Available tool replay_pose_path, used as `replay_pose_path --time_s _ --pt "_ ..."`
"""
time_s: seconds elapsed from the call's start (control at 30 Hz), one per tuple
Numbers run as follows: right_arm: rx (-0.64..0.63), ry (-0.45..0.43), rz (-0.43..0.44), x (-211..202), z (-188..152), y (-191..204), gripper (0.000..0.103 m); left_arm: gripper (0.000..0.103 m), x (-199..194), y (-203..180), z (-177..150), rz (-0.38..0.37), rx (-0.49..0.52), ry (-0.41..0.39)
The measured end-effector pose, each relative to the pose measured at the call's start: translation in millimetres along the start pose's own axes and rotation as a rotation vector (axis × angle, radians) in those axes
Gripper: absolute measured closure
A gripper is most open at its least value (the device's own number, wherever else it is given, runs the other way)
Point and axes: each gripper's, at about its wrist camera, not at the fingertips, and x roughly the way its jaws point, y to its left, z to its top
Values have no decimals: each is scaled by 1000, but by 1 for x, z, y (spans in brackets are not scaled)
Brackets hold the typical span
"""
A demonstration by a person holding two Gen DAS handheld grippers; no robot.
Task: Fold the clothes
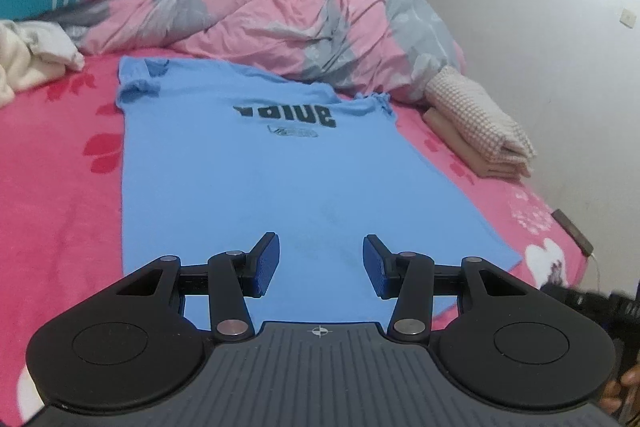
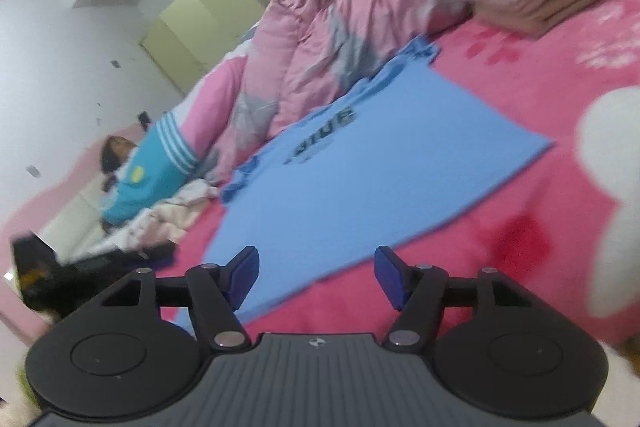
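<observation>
Left gripper: jaws spread wide, nothing between them, poised over the near hem of the blue T-shirt; contact with the cloth can't be judged. Right gripper: also wide apart, empty, over the hem corner where shirt meets pink blanket; that view is motion-blurred. Shirt lies flat on the blanket, print facing up, sleeves tucked in at the far end, collar end just beside the rumpled pink-grey duvet. Folded beige stack sits near the shirt's right edge.
</observation>
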Motion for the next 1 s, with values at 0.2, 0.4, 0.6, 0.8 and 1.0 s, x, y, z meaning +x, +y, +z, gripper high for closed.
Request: replay_pose_path --time_s 0.2,0.4,0.6,0.8,1.0 --pt "51 76 69 59 24 -6 36 57 48 33 39 -37 12 40" --pt "61 207 -21 90 57 11 37 57 61 32 115 -42 181 129" --pt "-17 126 14 87 45 28 37 56 -2 38 83 -38 138 -45" --pt "54 -2 -47 35 31 9 37 56 -51 29 -8 -6 -46 -81" --pt "236 -18 -89 4 22 -32 37 56 -77 34 -65 45 -215 -63"
